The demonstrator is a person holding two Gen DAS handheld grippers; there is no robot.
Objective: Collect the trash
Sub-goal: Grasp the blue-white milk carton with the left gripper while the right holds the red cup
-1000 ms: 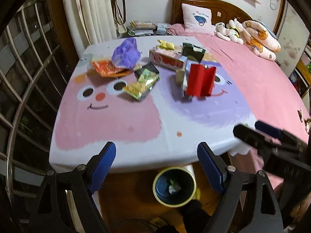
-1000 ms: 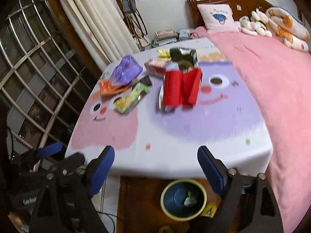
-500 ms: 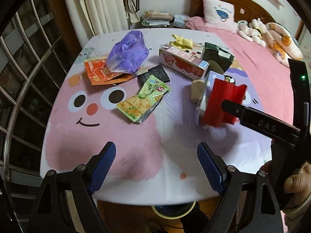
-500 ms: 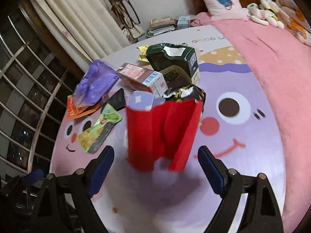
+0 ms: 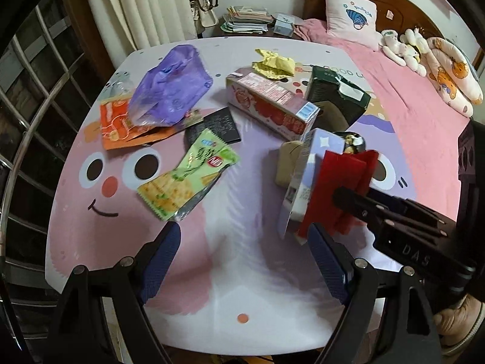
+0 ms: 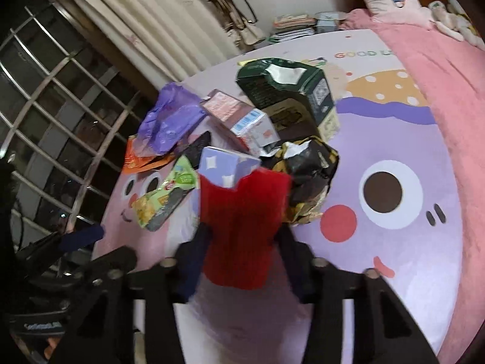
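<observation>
Red carton [image 6: 242, 230] sits clamped between the right gripper [image 6: 242, 242] jaws; left gripper [image 5: 242, 261] jaws gape over bare tablecloth [image 5: 230, 273]

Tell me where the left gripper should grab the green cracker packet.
Probably the near crimped end of the flat green foil cracker packet, approached from the table edge. It lies flat and apart from other trash, that end pointing toward the open left gripper.

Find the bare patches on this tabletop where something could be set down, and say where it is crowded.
Free: the near pink strip between the green cracker packet and the table edge, and the purple face right of the red carton. Crowded: the far middle, around the purple bag, pink carton and dark green carton.
</observation>
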